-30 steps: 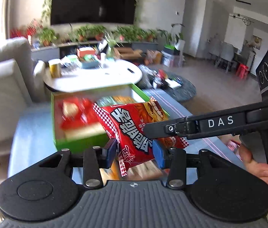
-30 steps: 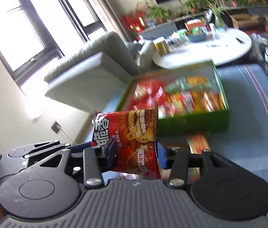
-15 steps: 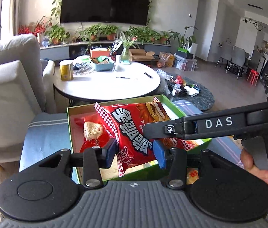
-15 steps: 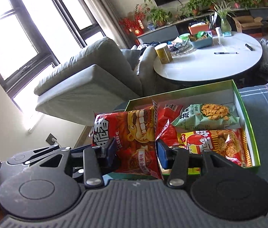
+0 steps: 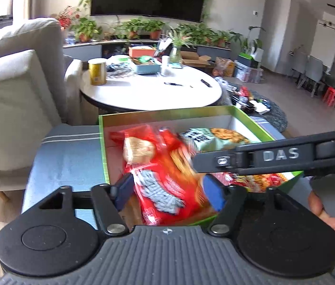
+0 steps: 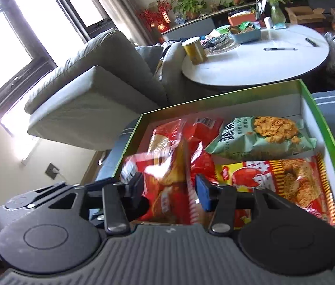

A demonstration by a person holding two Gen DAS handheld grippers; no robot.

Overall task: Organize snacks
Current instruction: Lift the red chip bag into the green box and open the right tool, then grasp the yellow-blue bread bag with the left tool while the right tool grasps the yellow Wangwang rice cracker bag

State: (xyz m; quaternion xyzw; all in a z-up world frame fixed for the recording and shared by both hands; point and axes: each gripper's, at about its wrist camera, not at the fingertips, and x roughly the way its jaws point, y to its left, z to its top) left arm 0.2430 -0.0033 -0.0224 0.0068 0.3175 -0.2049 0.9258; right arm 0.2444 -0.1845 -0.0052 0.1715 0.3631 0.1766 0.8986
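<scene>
Black bar [image 5: 279,156] lettered "DAS", red snack bag [image 5: 167,185] print blurred, perhaps unreadable

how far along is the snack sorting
Done: a pale green bag and an orange-red bag lie in the green box. In hand: both grippers' jaws have just been opening, dropping a red bag over it. Left: none visible.

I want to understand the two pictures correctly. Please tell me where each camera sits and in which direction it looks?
Left wrist: sits on the left gripper, looks forward and down into the green box; the right gripper's arm and a hand show.
Right wrist: sits on the right gripper, looks down into the same box from its left side; only its own fingers show.
Shared: the box, the blurred red snack bag between open jaws that have just been opening, and the round white table.
</scene>
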